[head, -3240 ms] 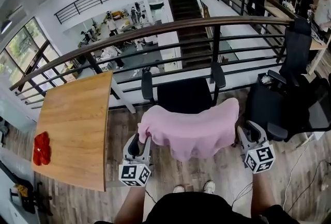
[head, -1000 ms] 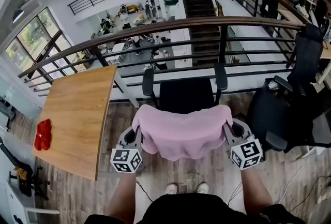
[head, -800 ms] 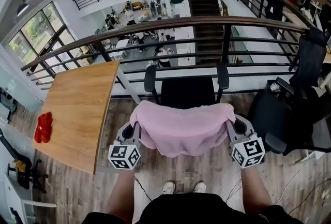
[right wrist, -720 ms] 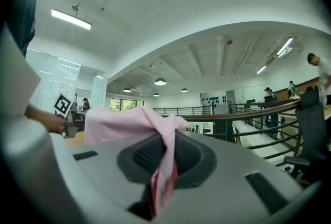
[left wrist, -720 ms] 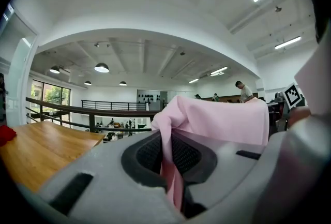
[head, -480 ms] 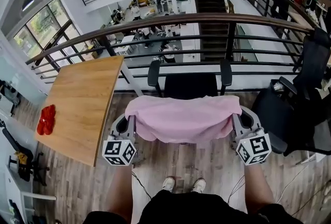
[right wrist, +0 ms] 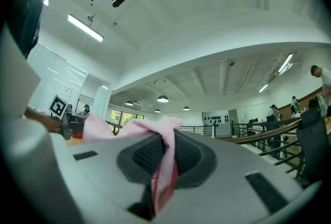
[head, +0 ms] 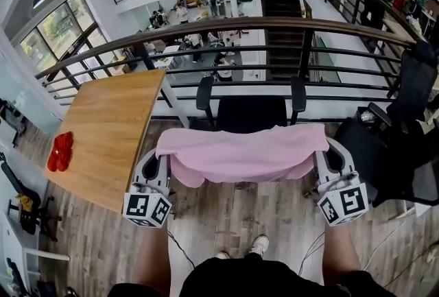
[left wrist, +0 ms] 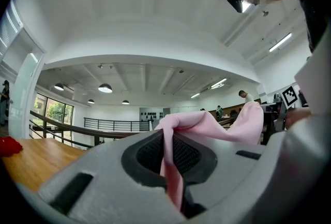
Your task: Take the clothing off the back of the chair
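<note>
Head view shows the left hand-held gripper (head: 160, 162) and the right hand-held gripper (head: 328, 157), each clamped on one end of the pink cloth garment (head: 240, 153). The garment is stretched between them over the near side of the black office chair (head: 251, 114). Grey-brown plank floor (head: 240, 217) lies beneath. To the left stands a light wooden worktop (head: 113, 124) with a small red object (head: 60, 150) at its left edge. A dark metal railing (head: 274, 24) runs beyond.

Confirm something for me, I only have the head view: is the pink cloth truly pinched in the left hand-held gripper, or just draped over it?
Observer: Pinched. The left gripper view shows the left hand-held gripper with its jaws shut on a fold of the pink cloth.
Operator: And the right side?
Observer: Same there. In the right gripper view, the right hand-held gripper is shut on a fold that hangs down between its jaws.
</note>
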A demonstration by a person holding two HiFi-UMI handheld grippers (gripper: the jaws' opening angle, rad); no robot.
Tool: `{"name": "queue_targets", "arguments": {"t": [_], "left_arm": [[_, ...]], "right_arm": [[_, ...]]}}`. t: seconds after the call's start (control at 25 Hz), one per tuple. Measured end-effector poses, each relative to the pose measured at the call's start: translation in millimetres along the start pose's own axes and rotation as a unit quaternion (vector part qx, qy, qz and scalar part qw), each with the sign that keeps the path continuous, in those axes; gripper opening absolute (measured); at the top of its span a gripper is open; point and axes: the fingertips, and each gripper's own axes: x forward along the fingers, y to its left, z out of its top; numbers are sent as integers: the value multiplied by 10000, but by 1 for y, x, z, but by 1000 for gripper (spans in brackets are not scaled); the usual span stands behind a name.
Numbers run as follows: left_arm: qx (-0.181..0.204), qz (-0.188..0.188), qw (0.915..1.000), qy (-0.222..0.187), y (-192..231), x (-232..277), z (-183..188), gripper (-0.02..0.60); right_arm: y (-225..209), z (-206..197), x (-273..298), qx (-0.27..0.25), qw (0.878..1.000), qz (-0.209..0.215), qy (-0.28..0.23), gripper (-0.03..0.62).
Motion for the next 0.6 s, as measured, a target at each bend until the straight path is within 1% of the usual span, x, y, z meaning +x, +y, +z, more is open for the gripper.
{"name": "queue_targets", "arguments": {"t": [0.12, 0.24, 0.44, 0.6], "left_arm": [[36, -59, 9999, -107, -2, -13, 12, 25], [-71, -118, 9998, -167, -3, -27, 13, 25], [-158, -408, 9987, -259, -1, -62, 15, 25], [-293, -596, 9975, -228, 2, -96, 6, 26]], "right_arm": [[9, 21, -17, -91, 9999, -57, -114, 37], [22, 34, -31, -146, 9997, -121, -171, 38], [57, 41, -59, -214, 9993, -285, -112, 38], [85, 38, -83, -281, 9987, -419, 70, 40]]}}
